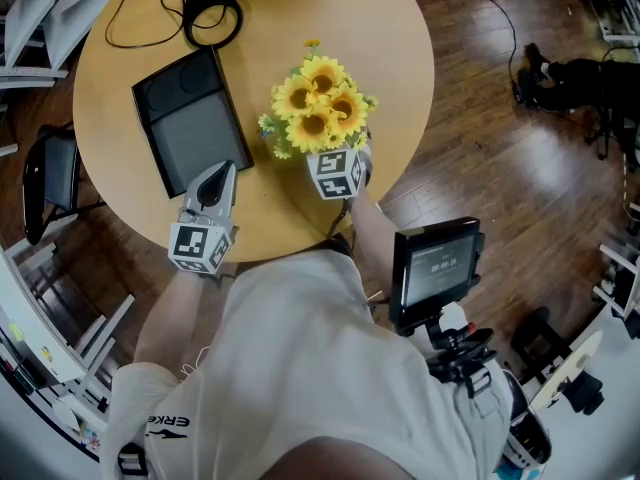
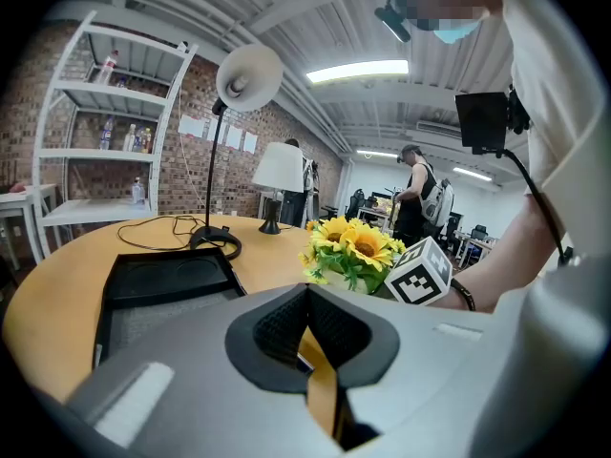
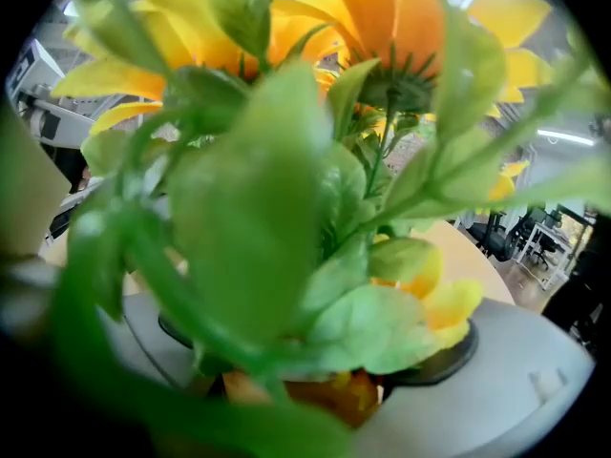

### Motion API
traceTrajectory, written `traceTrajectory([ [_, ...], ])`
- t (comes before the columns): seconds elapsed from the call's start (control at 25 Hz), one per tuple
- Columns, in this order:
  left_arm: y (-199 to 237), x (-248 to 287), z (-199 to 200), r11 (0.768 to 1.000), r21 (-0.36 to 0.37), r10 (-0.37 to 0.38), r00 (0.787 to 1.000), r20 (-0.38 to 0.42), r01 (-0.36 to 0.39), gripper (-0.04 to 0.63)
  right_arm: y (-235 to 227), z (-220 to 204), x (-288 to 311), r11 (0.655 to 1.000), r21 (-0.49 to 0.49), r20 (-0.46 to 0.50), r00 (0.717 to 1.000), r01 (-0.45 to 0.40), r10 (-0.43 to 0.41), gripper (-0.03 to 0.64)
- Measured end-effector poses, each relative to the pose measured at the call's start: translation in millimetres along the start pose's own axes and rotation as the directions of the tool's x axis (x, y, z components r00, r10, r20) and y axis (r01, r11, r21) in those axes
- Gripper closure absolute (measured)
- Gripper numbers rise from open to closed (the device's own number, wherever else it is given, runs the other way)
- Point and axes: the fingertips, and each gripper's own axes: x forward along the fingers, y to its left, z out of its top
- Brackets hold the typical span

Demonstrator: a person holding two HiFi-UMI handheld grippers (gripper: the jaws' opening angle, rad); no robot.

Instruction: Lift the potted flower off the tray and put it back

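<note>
Yellow potted sunflowers (image 1: 318, 108), pinched by my right fingers (image 3: 447, 356); flat black tray (image 1: 190, 128) lay just left; left fingers (image 2: 278, 329) pressed together.

free: table (image 1: 395, 38) right of potted flower (image 1: 318, 103) | obstacle: tray (image 1: 185, 118) left

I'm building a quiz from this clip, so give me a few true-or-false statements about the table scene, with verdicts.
1. The potted flower sits on the tray. False: it is off the tray, over the wooden table to the tray's right in the head view.
2. Nothing lies on the tray. True.
3. The left gripper holds something. False: its jaws are together with nothing between them.
4. The right gripper has the plant between its jaws. True.
5. The blooms are red. False: they are yellow sunflowers.
</note>
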Motion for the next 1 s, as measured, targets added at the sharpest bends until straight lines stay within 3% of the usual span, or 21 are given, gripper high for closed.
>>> traceTrajectory([
  [0.68,2,2,2,1.0,0.003,-0.008,1.0,0.004,0.008,0.594,9,2,-2,0.997,-0.052,-0.001,0.999,-0.05,0.05,0.086],
  [1.0,9,2,-3,1.0,-0.007,0.005,1.0,-0.002,-0.005,0.594,14,6,3,0.991,-0.098,0.009,0.996,-0.087,0.088,0.017],
])
